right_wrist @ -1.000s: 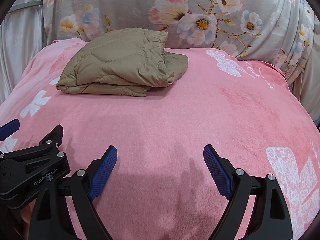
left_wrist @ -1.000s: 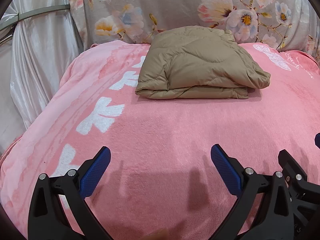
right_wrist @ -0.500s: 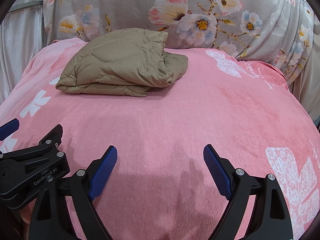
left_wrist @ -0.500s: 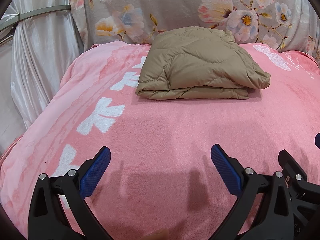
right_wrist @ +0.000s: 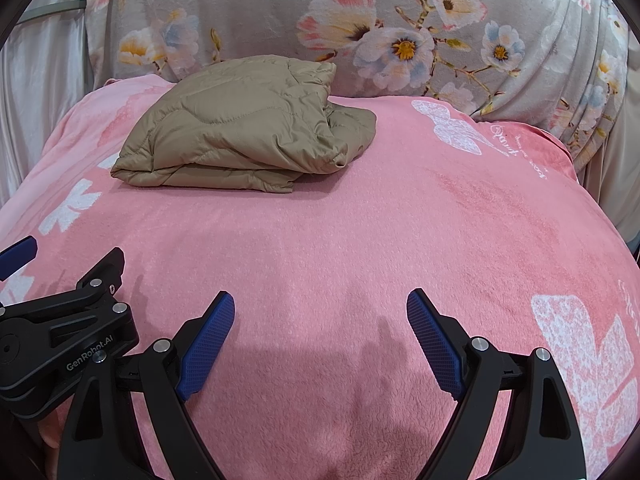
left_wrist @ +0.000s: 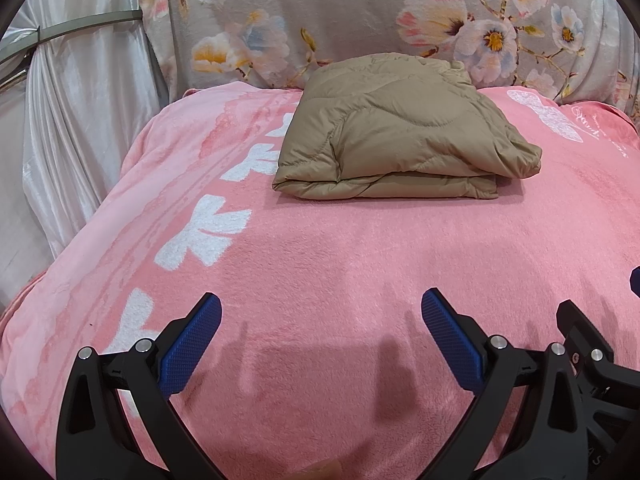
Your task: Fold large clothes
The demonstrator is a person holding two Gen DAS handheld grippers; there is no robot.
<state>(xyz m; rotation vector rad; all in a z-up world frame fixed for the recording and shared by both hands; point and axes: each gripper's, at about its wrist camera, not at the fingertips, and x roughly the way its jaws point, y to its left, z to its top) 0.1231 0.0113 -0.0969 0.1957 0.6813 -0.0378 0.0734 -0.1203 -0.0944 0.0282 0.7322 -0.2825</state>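
Both tongs wide apart and empty: left gripper hangs over bare pink blanket, its blue pads spread with nothing between them, and right gripper beside it does the same, blue pads splayed above the fleece. And there's the tan quilted jacket, folded into a thick, neat packet, lying at the far end of the blanket, well apart from both grippers. From the right wrist view the jacket sits far left, one rumpled fold poking out on its right side. Behind it, floral grey cloth; off to the left, pale satin curtain
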